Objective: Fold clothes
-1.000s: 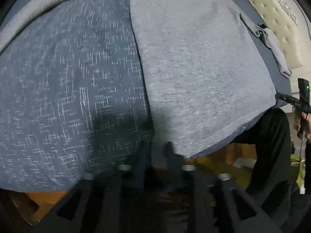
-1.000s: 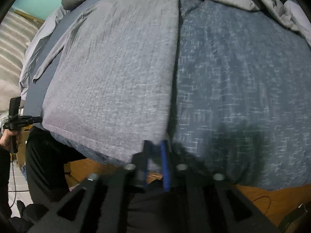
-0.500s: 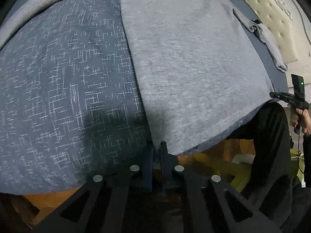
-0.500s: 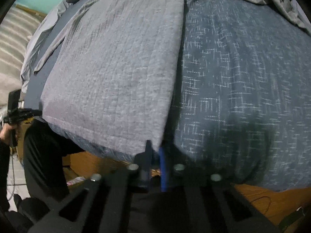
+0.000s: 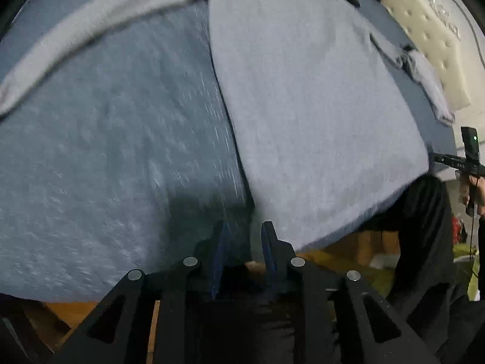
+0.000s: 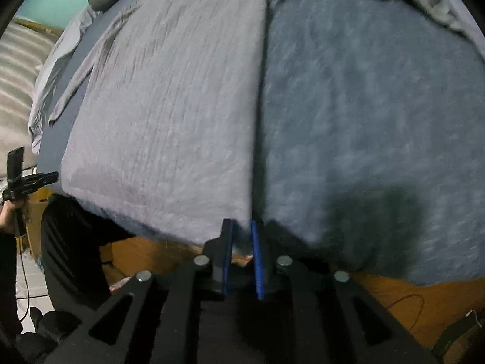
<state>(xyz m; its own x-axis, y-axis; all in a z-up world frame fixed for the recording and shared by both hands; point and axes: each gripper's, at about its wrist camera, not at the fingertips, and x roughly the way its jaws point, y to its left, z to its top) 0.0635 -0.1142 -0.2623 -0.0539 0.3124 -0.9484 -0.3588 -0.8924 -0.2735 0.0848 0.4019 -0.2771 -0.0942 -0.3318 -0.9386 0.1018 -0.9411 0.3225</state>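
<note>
Left claw (image 5: 242,236): jaws parted by a moderate gap, set at the near hem corner of the grey garment (image 5: 303,106); no fabric is clearly pinched. Right claw (image 6: 241,233): jaws narrower, straddling the opposite near corner — whether they have gripped it cannot be told.

The garment lies flat on the bed (image 5: 91,151), its hem at the near edge, sleeves trailing to the far left and far right.

Risk, as judged: if only one claw secures its corner, a lift would skew the hem and drag the fold crooked; a shallow pinch could slip, or catch the blue bedcover beneath.

Count: two claws, one garment being folded, one bed; other clothing at the far side — number unclear.
</note>
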